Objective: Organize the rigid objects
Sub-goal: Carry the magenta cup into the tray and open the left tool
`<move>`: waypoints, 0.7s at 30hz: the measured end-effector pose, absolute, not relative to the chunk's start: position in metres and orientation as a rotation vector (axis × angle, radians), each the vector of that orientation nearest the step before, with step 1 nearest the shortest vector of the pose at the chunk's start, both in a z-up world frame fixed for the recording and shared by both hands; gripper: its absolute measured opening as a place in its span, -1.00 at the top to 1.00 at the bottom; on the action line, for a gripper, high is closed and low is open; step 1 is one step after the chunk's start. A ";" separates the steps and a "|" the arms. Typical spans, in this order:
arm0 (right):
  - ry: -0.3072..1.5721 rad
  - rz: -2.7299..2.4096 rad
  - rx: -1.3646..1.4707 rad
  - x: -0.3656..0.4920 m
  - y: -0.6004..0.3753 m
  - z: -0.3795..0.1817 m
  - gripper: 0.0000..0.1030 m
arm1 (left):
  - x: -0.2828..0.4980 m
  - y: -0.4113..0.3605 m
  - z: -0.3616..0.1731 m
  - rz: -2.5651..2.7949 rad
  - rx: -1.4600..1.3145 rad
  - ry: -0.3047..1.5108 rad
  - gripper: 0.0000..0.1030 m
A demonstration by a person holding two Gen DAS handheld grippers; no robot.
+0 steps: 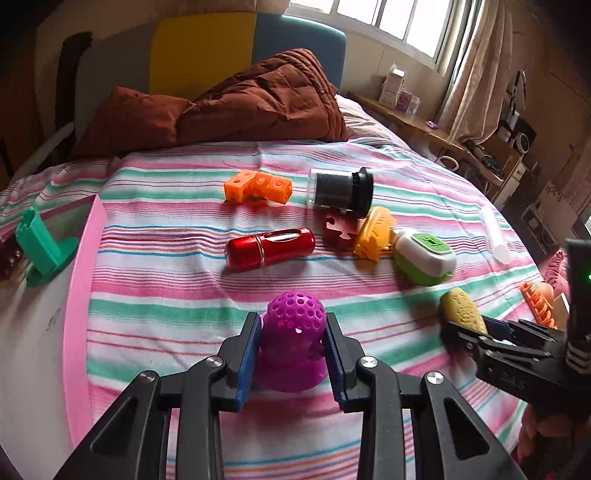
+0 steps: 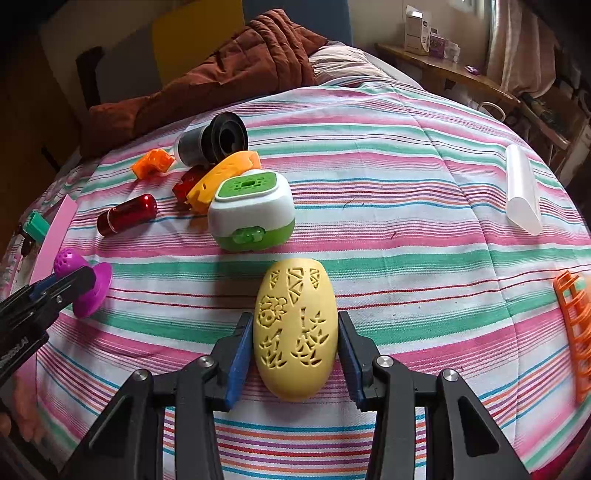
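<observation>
Orange rack is cut off. Left gripper clamps purple strainer; right gripper, part-open, straddles yellow egg, contact unclear.

Daylight is pouring through the overexposed window at the bed's far right corner, casting soft shadows, while fisheye distortion is bending and darkening every frame edge.

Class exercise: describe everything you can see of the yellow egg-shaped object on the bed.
The yellow egg is a smooth oval shell, matte plastic by its look, with flower, leaf and triangle cut-outs on top. It lies flat on the striped sheet, long axis pointing away from the camera. The right gripper brackets it, blue pads close at each side; firm contact is unclear.
</observation>
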State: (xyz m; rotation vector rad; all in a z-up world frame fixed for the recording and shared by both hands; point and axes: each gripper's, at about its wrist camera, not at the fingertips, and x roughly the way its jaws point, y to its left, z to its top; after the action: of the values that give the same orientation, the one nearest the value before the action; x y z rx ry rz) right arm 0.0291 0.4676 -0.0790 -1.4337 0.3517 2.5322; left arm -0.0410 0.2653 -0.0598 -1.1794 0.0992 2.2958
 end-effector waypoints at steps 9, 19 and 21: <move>0.344 2.536 -1.433 0.031 0.466 -0.077 0.14 | -0.011 0.237 -0.036 2.273 -1.109 0.090 0.36; 0.458 2.627 -1.444 0.036 0.451 -0.075 0.15 | -0.013 0.176 -0.022 2.341 -1.109 -0.032 0.35; 0.452 2.649 -1.446 0.036 0.445 -0.075 0.15 | -0.018 0.161 -0.019 2.367 -1.112 -0.061 0.35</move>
State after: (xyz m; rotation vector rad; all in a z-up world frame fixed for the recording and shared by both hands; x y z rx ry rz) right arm 0.0357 0.4446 -0.0749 -1.4456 0.4516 2.6493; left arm -0.0183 0.1614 -0.0195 -1.1122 -0.0609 2.3674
